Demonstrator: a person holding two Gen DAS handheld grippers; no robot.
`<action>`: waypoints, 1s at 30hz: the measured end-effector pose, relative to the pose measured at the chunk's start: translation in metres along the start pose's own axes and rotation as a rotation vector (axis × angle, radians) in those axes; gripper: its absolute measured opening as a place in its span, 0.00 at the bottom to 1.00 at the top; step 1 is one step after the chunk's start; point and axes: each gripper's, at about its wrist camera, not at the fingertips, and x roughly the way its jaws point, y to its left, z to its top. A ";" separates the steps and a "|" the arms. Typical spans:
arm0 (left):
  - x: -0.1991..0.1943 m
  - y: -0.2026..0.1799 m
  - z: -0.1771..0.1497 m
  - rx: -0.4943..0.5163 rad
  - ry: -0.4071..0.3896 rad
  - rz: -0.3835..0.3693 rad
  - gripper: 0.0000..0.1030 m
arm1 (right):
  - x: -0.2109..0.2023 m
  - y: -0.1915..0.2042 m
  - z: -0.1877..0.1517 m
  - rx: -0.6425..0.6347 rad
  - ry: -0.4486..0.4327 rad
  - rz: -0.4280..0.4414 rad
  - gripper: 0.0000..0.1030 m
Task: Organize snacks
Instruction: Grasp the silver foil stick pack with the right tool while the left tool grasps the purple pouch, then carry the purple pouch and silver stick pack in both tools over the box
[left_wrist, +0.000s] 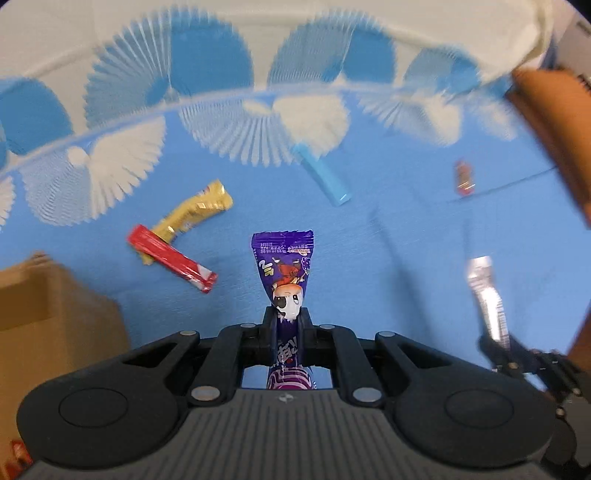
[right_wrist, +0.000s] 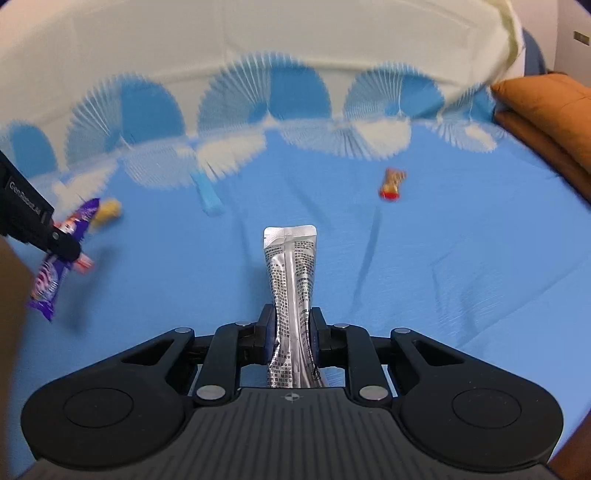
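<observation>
Risk, my guess: both packets are pinched low on thin crinkly film, so either could twist or slide out on the way to the cardboard box (left_wrist: 55, 314), low left of the left claw.

Left gripper (left_wrist: 287, 317) pressed tight on purple snack packet (left_wrist: 284, 273). Red stick (left_wrist: 171, 258) and gold wrapper (left_wrist: 195, 212) ahead-left, loose on blue cloth (left_wrist: 388, 258).

Right gripper (right_wrist: 291, 325) pinching silver packet (right_wrist: 291, 273); small red-orange snack (right_wrist: 392, 182) far ahead-right.

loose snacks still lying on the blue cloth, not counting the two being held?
4. Gold wrapper with the red stick lying across its near end; light-blue stick near the fan-pattern border; small red-orange pack far right. Others may sit outside the views.
</observation>
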 end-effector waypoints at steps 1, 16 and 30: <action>-0.022 -0.001 -0.006 0.013 -0.034 -0.009 0.10 | -0.016 0.004 0.001 0.015 -0.013 0.020 0.20; -0.219 0.061 -0.177 -0.075 -0.133 0.109 0.10 | -0.205 0.103 -0.028 -0.019 -0.046 0.370 0.20; -0.299 0.126 -0.314 -0.233 -0.186 0.159 0.10 | -0.283 0.191 -0.085 -0.193 0.027 0.500 0.20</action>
